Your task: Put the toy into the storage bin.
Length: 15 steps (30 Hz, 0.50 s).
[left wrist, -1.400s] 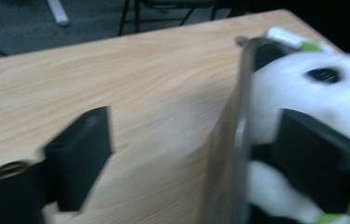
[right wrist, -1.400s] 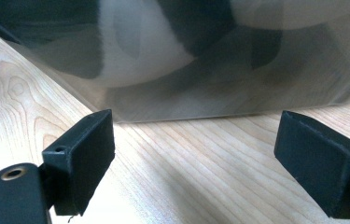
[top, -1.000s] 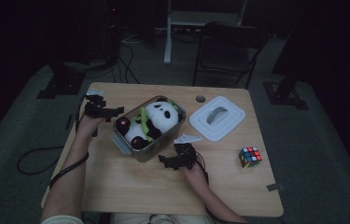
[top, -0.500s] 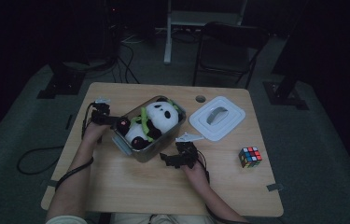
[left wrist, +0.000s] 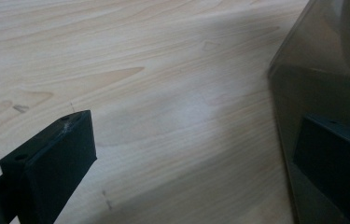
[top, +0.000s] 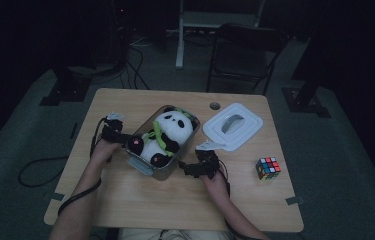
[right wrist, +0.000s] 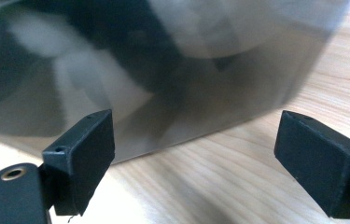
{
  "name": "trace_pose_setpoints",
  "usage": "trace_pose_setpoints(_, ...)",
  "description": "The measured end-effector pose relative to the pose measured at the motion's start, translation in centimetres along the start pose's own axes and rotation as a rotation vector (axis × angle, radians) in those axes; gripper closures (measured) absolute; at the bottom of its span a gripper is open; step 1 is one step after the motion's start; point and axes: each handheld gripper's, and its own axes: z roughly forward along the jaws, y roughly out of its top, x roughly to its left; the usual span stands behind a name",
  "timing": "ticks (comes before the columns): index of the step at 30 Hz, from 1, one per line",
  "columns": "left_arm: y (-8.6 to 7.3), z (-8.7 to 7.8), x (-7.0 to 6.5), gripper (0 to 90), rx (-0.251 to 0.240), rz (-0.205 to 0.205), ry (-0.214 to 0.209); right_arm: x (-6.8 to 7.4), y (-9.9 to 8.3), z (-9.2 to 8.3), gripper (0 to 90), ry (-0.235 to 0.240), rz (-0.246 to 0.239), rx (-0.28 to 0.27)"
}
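The clear container (top: 151,167) holding the panda plush (top: 164,136) is set near the table's (top: 125,200) middle. It is flanked by the left gripper (top: 124,139) and right gripper (top: 191,169), jaws apart on both, presumably to steady or lift it from both sides.

My left gripper's (left wrist: 200,158) matt black plastic jaws hang over the pale, smooth-grained wooden table (top: 125,200). Just beside them stands the grey, translucent, glossy plastic box (top: 161,171), its wall smooth and faintly reflective. Inside it lies a fuzzy black-and-white cloth panda toy (top: 167,132). My right gripper's (right wrist: 196,154) jaws look the same dull, slightly scuffed black plastic.
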Motion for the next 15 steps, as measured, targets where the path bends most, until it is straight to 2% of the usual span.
trace_pose_setpoints(3,-0.6,-0.1,-0.7,0.5,0.003,-0.002,-0.024,-0.6,-0.2,-0.4,11.8,-0.018,0.007,-0.001)
trace_pose_setpoints(9,-1.0,-0.5,-2.1,0.4,0.008,0.037,-0.038,-1.5,-0.4,-1.0,11.8,-0.053,0.012,-0.001)
trace_pose_setpoints(10,-1.2,-0.7,-2.8,0.4,0.012,0.048,-0.046,-1.9,-0.6,-1.3,11.8,-0.074,0.015,-0.003)
trace_pose_setpoints(12,-1.4,-0.7,-3.6,0.4,0.02,0.06,-0.061,-2.2,-0.7,-1.5,11.8,-0.084,0.019,-0.003)
trace_pose_setpoints(15,-1.6,-1.1,-5.1,0.4,0.022,0.104,-0.035,-3.0,-0.9,-1.9,13.2,-0.105,0.024,-0.006)
